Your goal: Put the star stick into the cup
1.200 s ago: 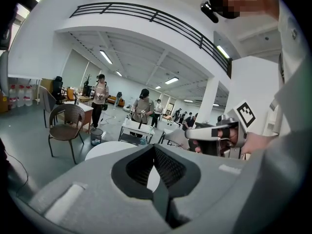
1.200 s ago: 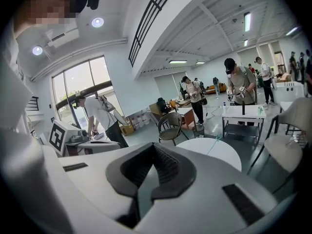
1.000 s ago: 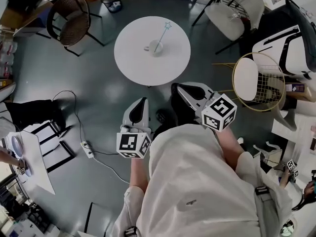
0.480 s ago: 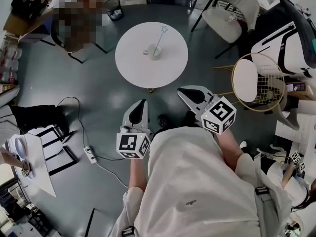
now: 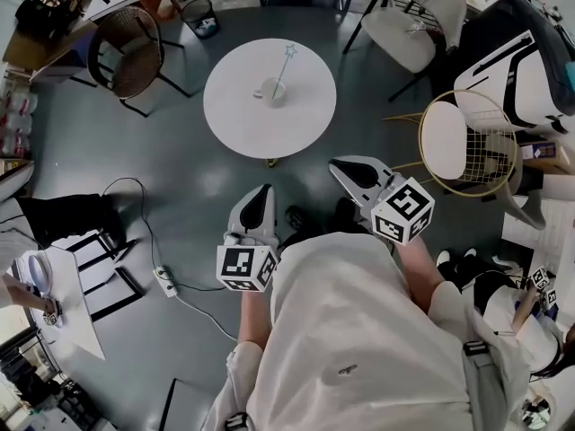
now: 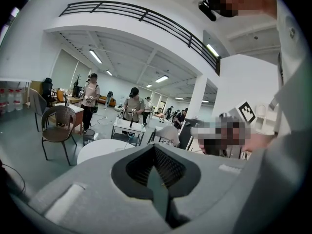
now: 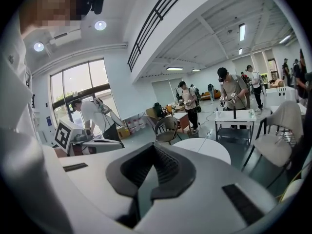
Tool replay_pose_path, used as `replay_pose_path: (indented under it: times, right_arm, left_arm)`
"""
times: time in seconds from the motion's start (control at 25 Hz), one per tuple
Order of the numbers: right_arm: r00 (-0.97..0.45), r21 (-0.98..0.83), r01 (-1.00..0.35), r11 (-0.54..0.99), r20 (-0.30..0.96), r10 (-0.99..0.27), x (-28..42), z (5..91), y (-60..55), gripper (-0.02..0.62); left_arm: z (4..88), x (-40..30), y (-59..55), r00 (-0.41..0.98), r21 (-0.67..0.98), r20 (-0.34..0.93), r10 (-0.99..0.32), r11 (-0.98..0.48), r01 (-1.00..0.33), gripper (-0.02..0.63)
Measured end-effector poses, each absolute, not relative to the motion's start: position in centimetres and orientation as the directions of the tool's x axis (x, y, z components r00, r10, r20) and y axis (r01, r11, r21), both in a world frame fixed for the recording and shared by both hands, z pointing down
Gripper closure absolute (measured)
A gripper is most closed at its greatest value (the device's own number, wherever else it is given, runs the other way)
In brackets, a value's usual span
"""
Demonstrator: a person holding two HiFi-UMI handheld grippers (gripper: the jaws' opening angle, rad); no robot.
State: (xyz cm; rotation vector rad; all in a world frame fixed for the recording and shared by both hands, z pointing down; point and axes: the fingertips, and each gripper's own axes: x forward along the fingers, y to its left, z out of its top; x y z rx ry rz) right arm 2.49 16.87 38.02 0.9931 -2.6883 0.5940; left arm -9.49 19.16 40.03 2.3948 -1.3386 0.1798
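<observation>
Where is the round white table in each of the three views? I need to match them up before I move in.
Head view: the round white table is at top centre.
Left gripper view: the table is left of centre, at mid-height.
Right gripper view: the table is right of centre, at mid-height.
Shared landmark: the brown mesh chair near the table, at upper left in the head view, far left in the left gripper view, and near centre in the right gripper view.

The round table (image 5: 243,106) at upper centre is topped in smooth, matt white. A faint sheen is shown by the dark floor (image 5: 180,151). The left gripper (image 5: 261,189) and right gripper (image 5: 340,162) are cased in matt pale plastic, with dark ribbed pads (image 6: 170,167) inside. The wicker chair (image 5: 135,43) at upper left is woven, and the wire chair (image 5: 492,151) at right is made of thin gold-coloured metal.
</observation>
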Motion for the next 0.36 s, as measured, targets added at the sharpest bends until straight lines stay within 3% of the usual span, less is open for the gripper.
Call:
replay_pose_path:
  times: [0.36]
  right_arm:
    - [-0.746, -0.292, -0.663, 0.69, 0.339, -0.573, 2.35, 38.59, 16.76, 0.589]
  left_arm:
    - [40.21, -10.49, 18.85, 0.515, 0.268, 0.299, -0.803, -0.447, -0.853, 0.595]
